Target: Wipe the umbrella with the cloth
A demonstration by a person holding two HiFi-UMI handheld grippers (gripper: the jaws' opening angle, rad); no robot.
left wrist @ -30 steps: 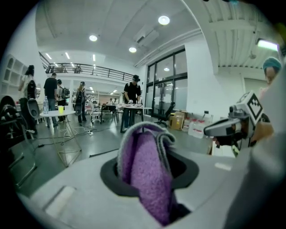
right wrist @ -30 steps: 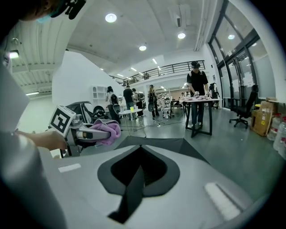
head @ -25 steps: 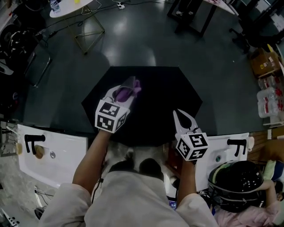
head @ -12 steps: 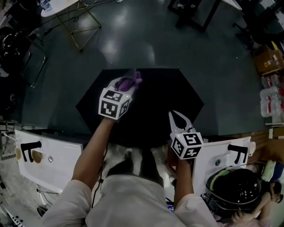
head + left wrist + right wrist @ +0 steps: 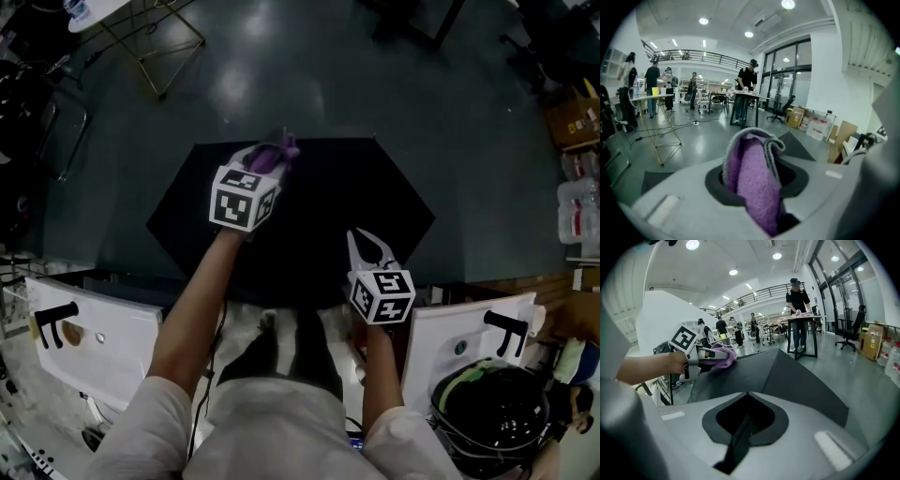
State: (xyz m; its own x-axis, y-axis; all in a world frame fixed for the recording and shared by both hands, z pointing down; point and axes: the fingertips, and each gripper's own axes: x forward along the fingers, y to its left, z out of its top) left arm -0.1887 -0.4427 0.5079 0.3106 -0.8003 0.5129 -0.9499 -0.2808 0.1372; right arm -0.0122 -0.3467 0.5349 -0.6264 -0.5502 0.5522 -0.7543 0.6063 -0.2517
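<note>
Umbrella (image 5: 319, 206) is open, black canopy spread flat below us over the grey floor (image 5: 309, 66), its near edge by our body. Purple cloth (image 5: 757, 187) sits at the canopy's far-left edge and seems to touch the fabric there; the right gripper view shows it pressed on the panel.

Progress: we judge the wipe is under way, not finished. The cloth is on one outer panel only. No dirt, streaks or wet marks show on the black fabric, so we cannot tell which panels are done. The centre and right panels look likely to be left.

Left gripper (image 5: 269, 155): jaws clamped tight on the bunched cloth, with a fold sticking out past the tips.

Right gripper (image 5: 367, 248): over the canopy's near-right part, jaws nearly together on a thin dark strip. We take that for a pinch of umbrella fabric, steadying it.
</note>
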